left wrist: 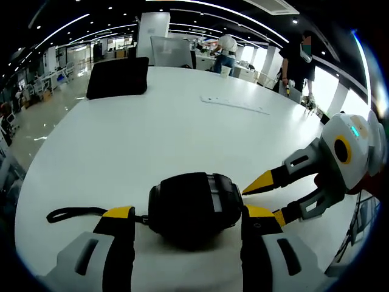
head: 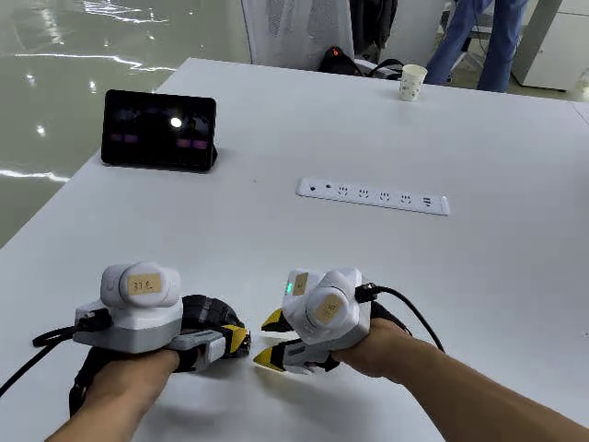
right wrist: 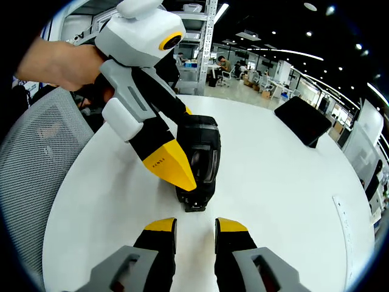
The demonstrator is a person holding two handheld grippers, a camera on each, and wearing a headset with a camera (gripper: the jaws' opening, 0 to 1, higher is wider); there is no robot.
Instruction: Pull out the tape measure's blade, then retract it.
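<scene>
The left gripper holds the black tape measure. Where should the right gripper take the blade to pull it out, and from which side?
The small dark tab, likely the blade's hook, at the near end of the black tape measure, which the left gripper clamps by its sides. It points at the open right gripper, so come straight forward.

White workbench (head: 368,267), glossy floor (head: 55,101)

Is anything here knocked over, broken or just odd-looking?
Nothing stands out. The black tape measure sits intact between the left gripper's jaws on the white table, the paper cup stands upright, and the power strip lies flat.
</scene>
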